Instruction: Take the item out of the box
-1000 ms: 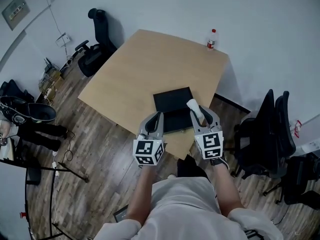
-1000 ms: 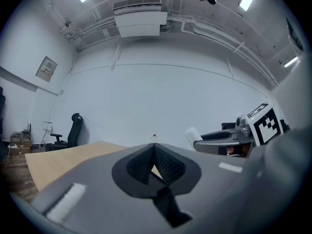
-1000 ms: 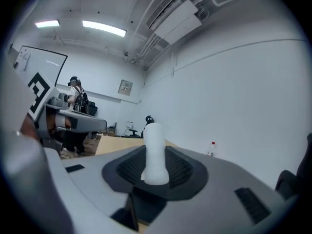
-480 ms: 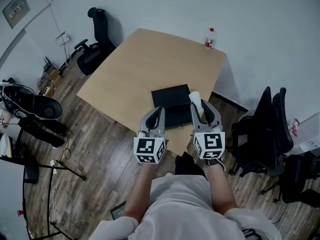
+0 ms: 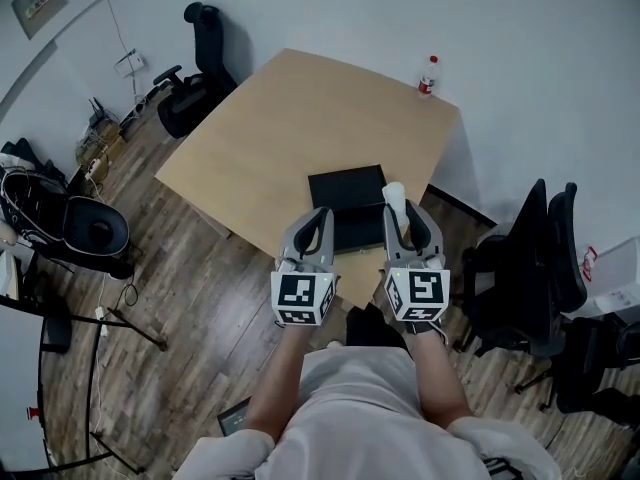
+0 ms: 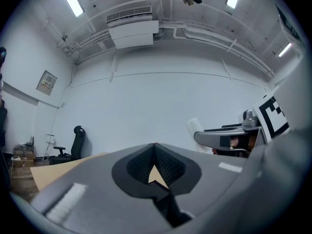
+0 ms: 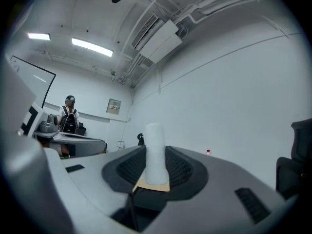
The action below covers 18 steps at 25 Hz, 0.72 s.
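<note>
The right claw (image 5: pixel 404 214) is clamped on a white round-topped cylinder (image 5: pixel 394 195). In the right gripper view the cylinder (image 7: pixel 156 152) stands upright between the two ribbed pads, which press on its sides, and its rounded end rises above the jaw tips. From the head view it is held clear of the black box (image 5: pixel 346 206), above the box's right edge.

The box lies flat on the wooden worktop (image 5: pixel 290 128), close to the near edge.

The left claw (image 5: pixel 319 220) hangs over the near left part of the box. In the left gripper view its jaws (image 6: pixel 155 152) are closed together, the tips meet and nothing is between them. The two claws are side by side, with the marker cubes towards the person.

A clear bottle with a red cap (image 5: pixel 427 76) stands at the far right corner of the worktop, well apart from the box. A black office chair (image 5: pixel 195 78) sits at the far left of the worktop. Two more (image 5: pixel 535 268) are on the right.
</note>
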Each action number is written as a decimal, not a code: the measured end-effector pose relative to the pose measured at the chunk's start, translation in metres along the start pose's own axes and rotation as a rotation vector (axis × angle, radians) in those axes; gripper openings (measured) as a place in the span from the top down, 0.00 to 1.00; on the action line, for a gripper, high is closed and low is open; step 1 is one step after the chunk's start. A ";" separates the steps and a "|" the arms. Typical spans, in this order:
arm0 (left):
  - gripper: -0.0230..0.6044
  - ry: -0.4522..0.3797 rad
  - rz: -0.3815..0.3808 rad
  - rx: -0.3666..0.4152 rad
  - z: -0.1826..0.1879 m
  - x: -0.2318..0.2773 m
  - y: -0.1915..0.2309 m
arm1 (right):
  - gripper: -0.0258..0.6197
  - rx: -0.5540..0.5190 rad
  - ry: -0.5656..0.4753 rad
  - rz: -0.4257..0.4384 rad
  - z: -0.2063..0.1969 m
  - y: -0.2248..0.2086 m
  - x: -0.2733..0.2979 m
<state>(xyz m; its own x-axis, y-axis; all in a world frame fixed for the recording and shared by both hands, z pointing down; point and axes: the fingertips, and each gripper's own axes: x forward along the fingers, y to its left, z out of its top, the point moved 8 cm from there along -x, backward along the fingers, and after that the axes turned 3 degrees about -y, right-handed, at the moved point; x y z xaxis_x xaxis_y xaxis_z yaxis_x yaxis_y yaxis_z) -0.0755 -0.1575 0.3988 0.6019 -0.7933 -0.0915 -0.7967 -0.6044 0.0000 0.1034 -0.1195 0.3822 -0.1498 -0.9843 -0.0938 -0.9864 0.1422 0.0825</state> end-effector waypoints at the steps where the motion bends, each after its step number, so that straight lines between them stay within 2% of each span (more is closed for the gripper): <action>1: 0.95 -0.002 0.005 0.009 0.002 0.000 0.001 | 0.76 0.001 0.002 -0.002 0.000 0.001 0.000; 18: 0.95 0.009 0.008 -0.008 -0.005 0.005 0.002 | 0.76 0.010 0.032 -0.011 -0.014 0.003 0.003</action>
<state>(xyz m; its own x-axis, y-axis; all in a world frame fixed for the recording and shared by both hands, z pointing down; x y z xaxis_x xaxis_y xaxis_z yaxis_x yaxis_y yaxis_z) -0.0740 -0.1630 0.4030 0.5956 -0.7990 -0.0828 -0.8013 -0.5982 0.0083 0.1007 -0.1230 0.3956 -0.1366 -0.9886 -0.0630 -0.9887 0.1320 0.0716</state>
